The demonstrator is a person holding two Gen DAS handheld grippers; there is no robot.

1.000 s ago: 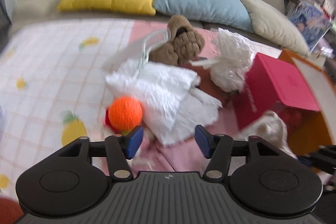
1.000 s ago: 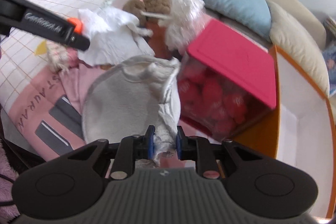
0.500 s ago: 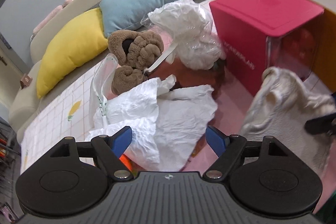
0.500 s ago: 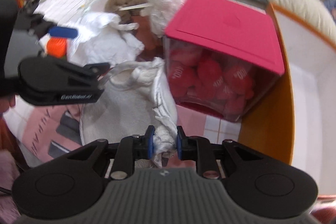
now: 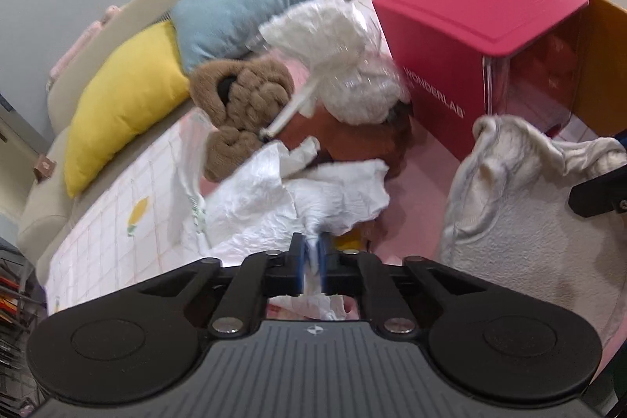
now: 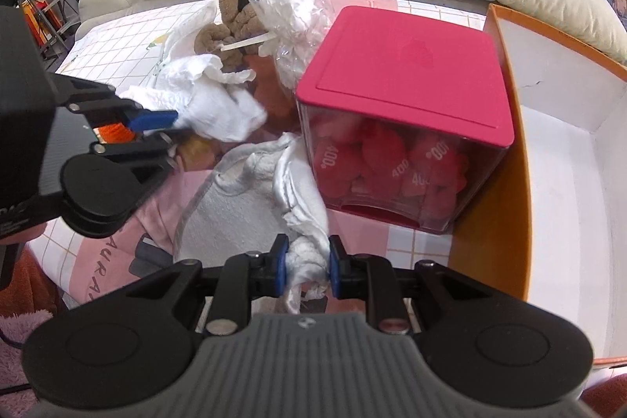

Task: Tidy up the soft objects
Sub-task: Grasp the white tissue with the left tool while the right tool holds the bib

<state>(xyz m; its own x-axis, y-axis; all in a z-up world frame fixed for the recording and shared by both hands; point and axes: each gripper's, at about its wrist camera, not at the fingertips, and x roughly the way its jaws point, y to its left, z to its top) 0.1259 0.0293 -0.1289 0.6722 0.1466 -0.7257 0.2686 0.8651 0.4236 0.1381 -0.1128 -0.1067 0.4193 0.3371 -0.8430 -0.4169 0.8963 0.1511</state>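
Crumpled white cloth (image 5: 298,198) is now pinched in my left gripper (image 5: 312,261): the jaws have just been closing, and a fold of it sits between the blue pads, pressed tight (barely any gap left). It lies in the middle of the pile on the pink-and-white bedspread (image 5: 117,222), just beside the brown plush (image 5: 243,96) and the white bundle in clear wrap (image 5: 345,73). In my judgement that is 1 more soft item secured, ready to lift out toward the orange box (image 6: 548,183).

My right gripper (image 6: 307,261) is clamped on a bunched edge of the grey-white towel (image 6: 243,206), jaws narrow, cloth filling the gap. The towel drapes on the bed, its far edge near the front of the pink-lidded container (image 6: 403,65); the orange box stands just past that container, white inside.

Against the frame from half a second earlier: my left jaws stood wide apart over the white cloth with nothing between them, now they are nipped on it. 1 second back the same view had an orange ball at the left pad; in the left wrist view it is hidden now, though the right wrist view shows the orange ball (image 6: 113,132) behind the left gripper. The right grip on the towel looks unchanged across all 3 frames.
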